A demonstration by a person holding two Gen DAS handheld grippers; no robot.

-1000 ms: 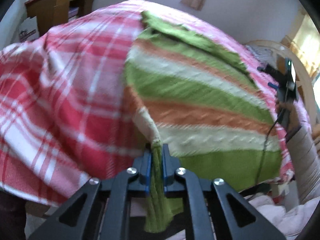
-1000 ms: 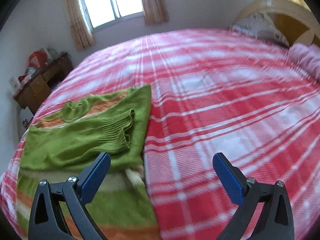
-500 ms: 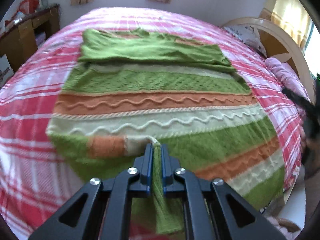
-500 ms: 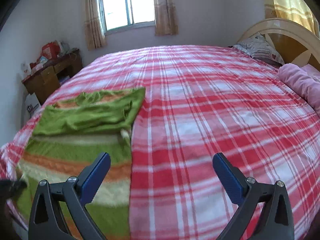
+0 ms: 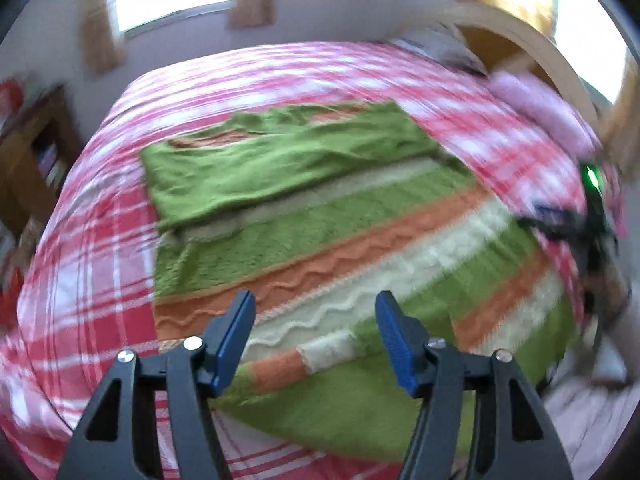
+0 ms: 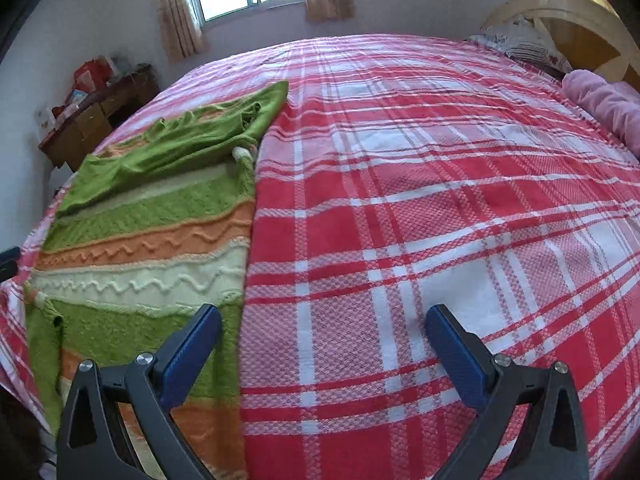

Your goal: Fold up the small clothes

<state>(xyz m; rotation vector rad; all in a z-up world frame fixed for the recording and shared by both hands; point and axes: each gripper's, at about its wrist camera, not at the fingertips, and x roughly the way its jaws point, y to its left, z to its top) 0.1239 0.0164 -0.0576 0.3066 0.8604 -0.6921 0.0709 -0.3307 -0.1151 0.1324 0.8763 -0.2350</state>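
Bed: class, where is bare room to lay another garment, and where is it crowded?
Free: the plaid bedspread between the striped sweater and the pink blanket by the headboard. Crowded: the sweater's side, toward the wooden desk.

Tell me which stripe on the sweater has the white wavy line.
The cream stripe, in the middle of the sweater. The orange stripe just above it is wavy too, but its wave is orange; the green stripes have none.

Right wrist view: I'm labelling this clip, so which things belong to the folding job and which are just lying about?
Part of the job:
- striped sweater, one sleeve already folded across it
- plaid bedspread it lies on
- right hand-held gripper, open

Just lying about:
- pink blanket
- pillow
- wooden desk
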